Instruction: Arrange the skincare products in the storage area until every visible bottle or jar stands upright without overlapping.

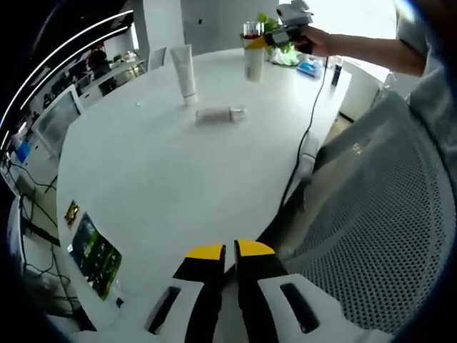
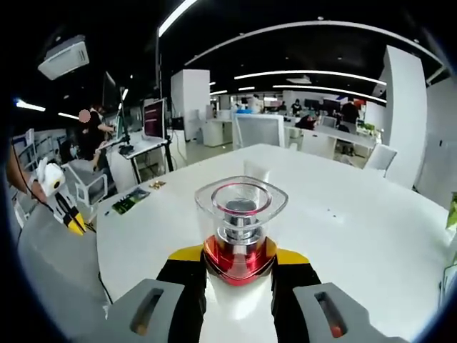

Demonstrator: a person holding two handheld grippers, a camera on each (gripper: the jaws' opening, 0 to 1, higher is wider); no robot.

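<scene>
Right claw (image 2: pixel 239 268) hides the clear-capped bottle's (image 2: pixel 240 229) lower body.

This is an open-plan office. Long strip lights (image 2: pixel 307 75) run across a dark ceiling above rows of desks with monitors (image 2: pixel 154 118), white partitions and seated people at work in the background. Nearby stand a big round white surface (image 1: pixel 164 186), a mesh-backed office chair (image 1: pixel 378 221) and a trailing black cable (image 1: pixel 303 146).
</scene>
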